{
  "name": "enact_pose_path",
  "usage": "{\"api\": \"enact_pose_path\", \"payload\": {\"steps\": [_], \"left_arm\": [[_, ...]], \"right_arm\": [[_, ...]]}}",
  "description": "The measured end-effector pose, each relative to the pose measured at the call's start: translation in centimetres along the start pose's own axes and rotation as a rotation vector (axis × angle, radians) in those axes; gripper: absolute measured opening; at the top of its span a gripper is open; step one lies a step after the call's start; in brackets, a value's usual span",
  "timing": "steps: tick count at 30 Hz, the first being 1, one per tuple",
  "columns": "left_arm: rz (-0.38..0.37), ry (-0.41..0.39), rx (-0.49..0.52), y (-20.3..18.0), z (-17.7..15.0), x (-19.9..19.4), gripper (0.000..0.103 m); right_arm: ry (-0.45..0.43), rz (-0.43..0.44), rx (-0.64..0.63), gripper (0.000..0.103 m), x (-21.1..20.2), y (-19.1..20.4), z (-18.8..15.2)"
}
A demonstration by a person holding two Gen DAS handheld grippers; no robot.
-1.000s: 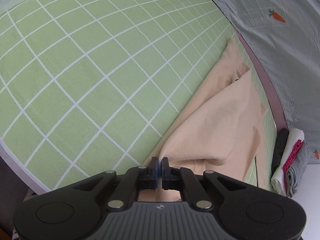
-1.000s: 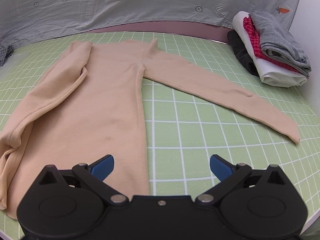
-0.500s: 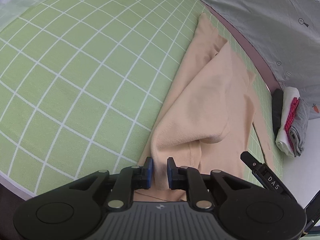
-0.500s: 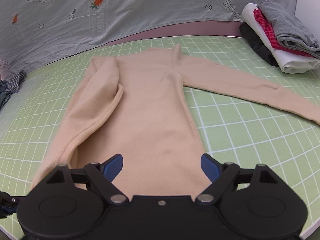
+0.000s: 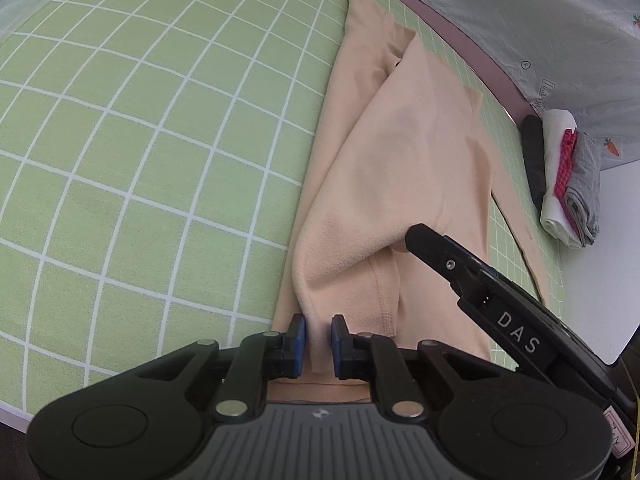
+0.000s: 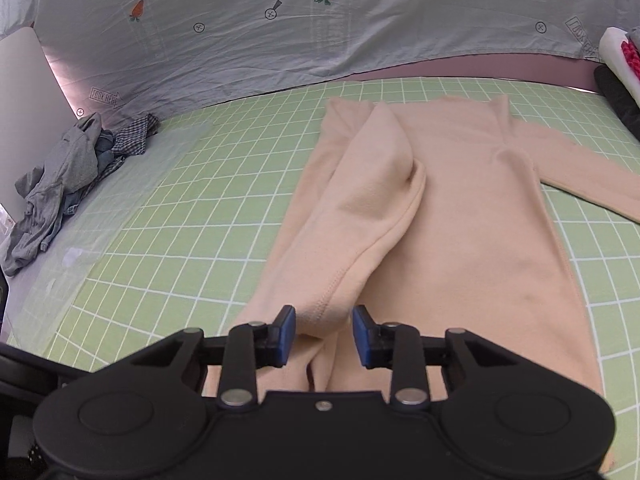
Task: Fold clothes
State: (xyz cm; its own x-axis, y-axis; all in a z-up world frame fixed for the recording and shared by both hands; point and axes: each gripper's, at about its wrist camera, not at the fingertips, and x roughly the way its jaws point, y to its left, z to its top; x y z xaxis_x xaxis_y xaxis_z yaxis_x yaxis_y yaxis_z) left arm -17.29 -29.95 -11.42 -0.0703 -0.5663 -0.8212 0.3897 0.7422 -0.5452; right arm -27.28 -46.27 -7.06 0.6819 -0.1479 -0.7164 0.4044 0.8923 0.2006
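Observation:
A peach long-sleeved top [image 6: 472, 216] lies flat on the green grid mat [image 6: 200, 220], its left sleeve [image 6: 372, 208] folded down over the body and its other sleeve [image 6: 580, 180] stretched out to the right. My right gripper [image 6: 324, 336] is closing around the cuff end of the folded sleeve; the pads stand a little off the cloth. It also shows in the left wrist view as a black finger [image 5: 480, 292] over the top [image 5: 400, 160]. My left gripper [image 5: 318, 338] is narrowly open and closing, with a fold of the sleeve between its jaws.
Folded clothes are stacked [image 5: 568, 188] at the mat's far right end. A loose heap of grey and checked garments [image 6: 68, 176] lies at the far left. A grey printed sheet [image 6: 280, 20] hangs behind the mat. The mat's near edge [image 5: 16, 414] is close to my left gripper.
The left gripper has let go of the sleeve fabric and rolled. The right gripper has swung left from the top's hem to the sleeve cuff, its jaws narrowing from wide open.

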Motion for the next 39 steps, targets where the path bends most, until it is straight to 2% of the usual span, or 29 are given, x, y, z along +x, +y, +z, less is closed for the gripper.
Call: {"api": "enact_pose_path", "payload": {"steps": [1,3,4,5,7,10,12,14,16,17,19,21,23,27,29,34,36,39], "left_arm": [[-0.004,0.004,0.004,0.1,0.1,0.1,0.014],[-0.007,0.011,0.017,0.1,0.3,0.2,0.013],[-0.009,0.013,0.024,0.1,0.4,0.2,0.012],[-0.01,0.015,0.032,0.1,0.5,0.3,0.01],[-0.019,0.019,0.04,0.4,0.6,0.3,0.005],[-0.021,0.032,0.036,0.9,0.7,0.4,0.004],[-0.023,0.04,0.038,1.1,0.9,0.5,0.004],[-0.027,0.042,0.051,1.2,0.9,0.5,0.004],[-0.027,0.043,0.063,1.1,1.0,0.6,0.004],[-0.027,0.043,0.064,1.1,1.1,0.6,0.005],[-0.034,0.048,0.072,1.1,1.1,0.7,0.005],[-0.035,0.05,0.083,1.1,1.1,0.8,0.005],[-0.034,0.047,0.094,0.8,1.1,0.6,0.004],[-0.059,0.052,0.119,0.4,0.9,-0.3,0.001],[-0.071,0.061,0.125,0.4,0.6,-0.7,0.001],[-0.006,0.111,0.124,1.0,-0.1,0.4,0.002],[0.007,0.097,0.129,0.8,0.0,0.2,0.003],[0.024,0.062,0.139,0.3,0.5,-0.5,0.003]], "right_arm": [[0.006,-0.003,-0.001,0.032,0.4,0.1,0.1],[0.019,-0.006,0.013,0.023,1.2,0.1,0.4],[0.014,0.0,0.023,0.012,1.2,0.0,0.6],[0.0,0.006,0.032,0.007,1.0,0.1,0.9],[-0.04,0.027,0.057,0.004,0.0,0.1,1.6],[-0.07,0.027,0.102,0.004,-0.7,-0.1,2.0],[-0.033,0.006,0.113,0.008,0.1,-0.4,1.4],[0.009,-0.015,0.127,0.023,1.0,-0.7,0.8],[0.03,-0.014,0.148,0.033,1.3,-0.9,0.1],[0.037,-0.009,0.157,0.034,1.4,-0.9,-0.1],[0.046,0.003,0.164,0.031,1.5,-0.9,-0.5],[0.041,0.019,0.163,0.022,1.5,-0.9,-0.7],[0.026,0.03,0.155,0.002,1.1,-0.8,-0.5],[-0.01,0.057,0.25,0.001,-1.1,-1.7,-0.1],[-0.015,0.042,0.278,0.001,-2.1,-1.9,-0.2],[0.103,-0.024,0.329,0.001,-0.5,-3.1,-2.0],[0.126,-0.041,0.323,0.002,-0.1,-3.2,-2.4],[0.094,-0.05,0.304,0.017,-0.7,-3.2,-1.7]]}}
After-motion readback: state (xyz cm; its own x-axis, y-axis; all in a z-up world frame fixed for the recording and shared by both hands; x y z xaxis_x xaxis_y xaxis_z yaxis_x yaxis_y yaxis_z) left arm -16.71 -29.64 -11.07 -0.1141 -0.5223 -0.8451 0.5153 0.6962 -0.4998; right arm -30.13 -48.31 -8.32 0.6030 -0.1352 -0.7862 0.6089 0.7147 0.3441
